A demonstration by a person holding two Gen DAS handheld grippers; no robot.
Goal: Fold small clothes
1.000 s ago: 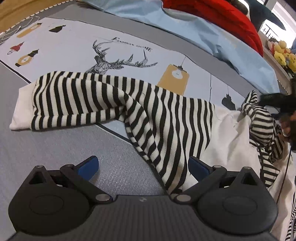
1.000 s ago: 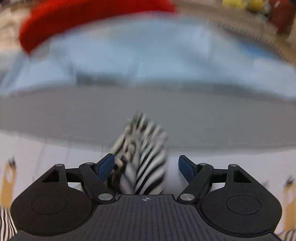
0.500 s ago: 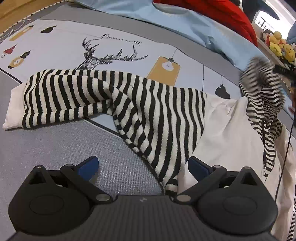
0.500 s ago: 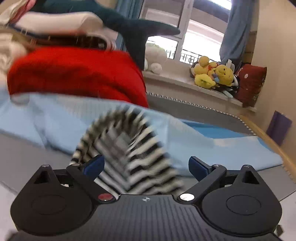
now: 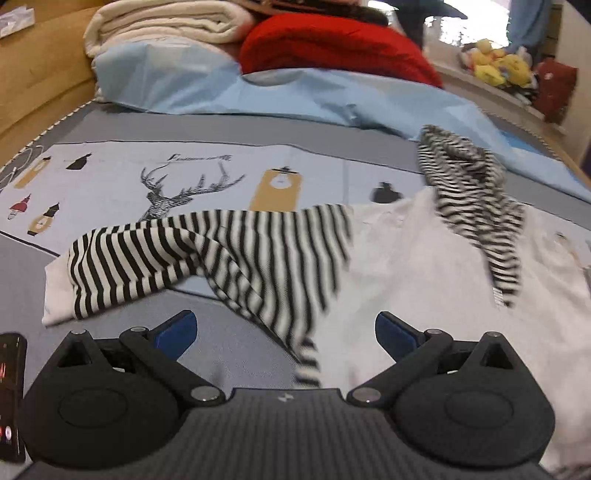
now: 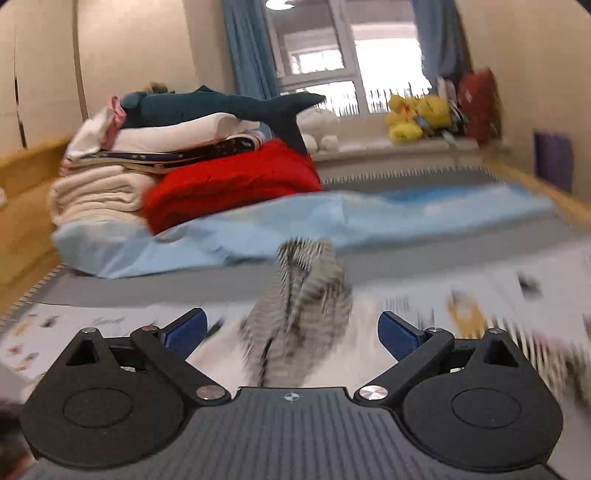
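Note:
A small top with black-and-white striped sleeves (image 5: 258,258) and a white body (image 5: 406,266) lies spread on the printed bed cover (image 5: 110,173). Its left sleeve stretches out to the left. The right sleeve (image 5: 476,199) is bunched and blurred over the white body. My left gripper (image 5: 284,328) stands open above the garment's near striped edge, which shows between the jaws untouched. The jaws of my right gripper (image 6: 291,326) are opening. The blurred striped sleeve (image 6: 303,295) hangs loose between them, clear of both pads.
A dark phone (image 5: 9,387) lies at the near left edge. Behind the garment lie a light blue sheet (image 5: 295,92), a red blanket (image 5: 332,48) and folded cream blankets (image 5: 159,22). Plush toys (image 5: 498,62) line the window sill. A wooden bed frame (image 5: 37,74) runs along the left.
My right gripper has opened wide, let go of the striped sleeve and swung up to face the room. My left gripper has drawn back and risen, staying open.

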